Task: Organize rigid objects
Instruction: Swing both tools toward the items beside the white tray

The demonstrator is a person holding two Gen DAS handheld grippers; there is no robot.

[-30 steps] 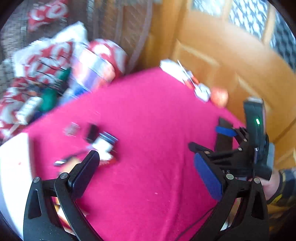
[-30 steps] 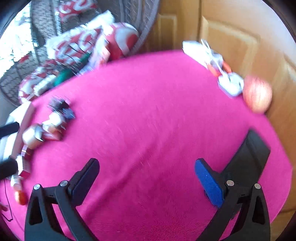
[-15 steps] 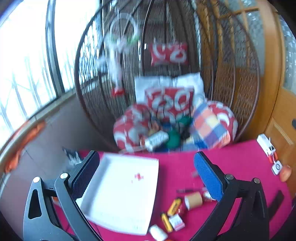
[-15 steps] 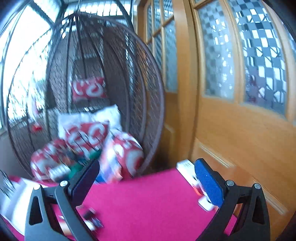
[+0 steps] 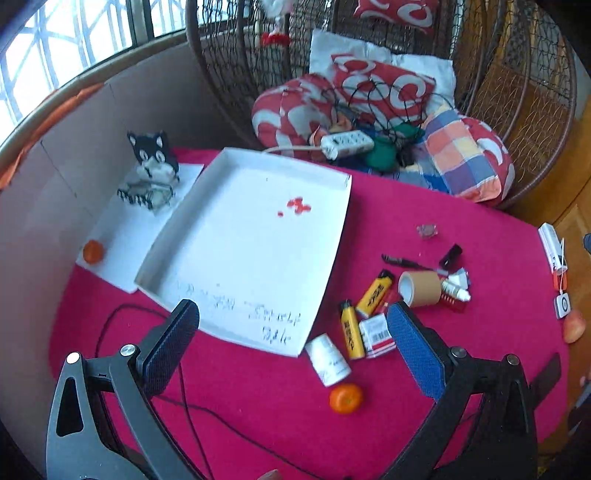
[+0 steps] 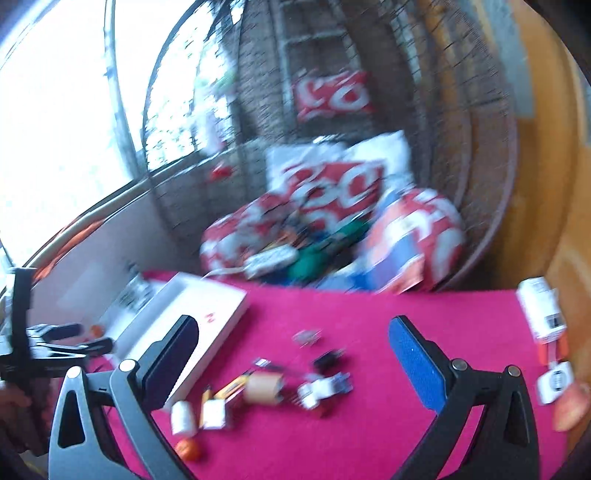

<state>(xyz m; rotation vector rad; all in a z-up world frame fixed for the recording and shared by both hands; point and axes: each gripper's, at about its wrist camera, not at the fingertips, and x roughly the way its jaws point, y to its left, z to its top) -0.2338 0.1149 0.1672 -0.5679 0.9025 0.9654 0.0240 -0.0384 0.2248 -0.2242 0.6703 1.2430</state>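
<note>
Both grippers, left gripper [image 5: 291,339] and right gripper [image 6: 293,347], hover spread and empty; scattered lighters [image 5: 375,293] ahead await picking into the white tray [image 5: 207,258].

Behind the surface [image 5: 480,236], draped in magenta cloth: a wicker hanging chair [image 5: 524,92] heaped with red-and-white cushions [image 5: 380,86] and a white power strip [image 5: 347,143]. Far left, beside a barred window [image 5: 74,33], a black-and-white cat figure [image 5: 149,170] on white paper [image 5: 125,232]. At right, a wooden door [image 5: 576,221].

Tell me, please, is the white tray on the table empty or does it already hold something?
Empty. The white tray holds no objects; only red marks and handwriting show on its floor. The lighters lie beside it on the cloth.
</note>
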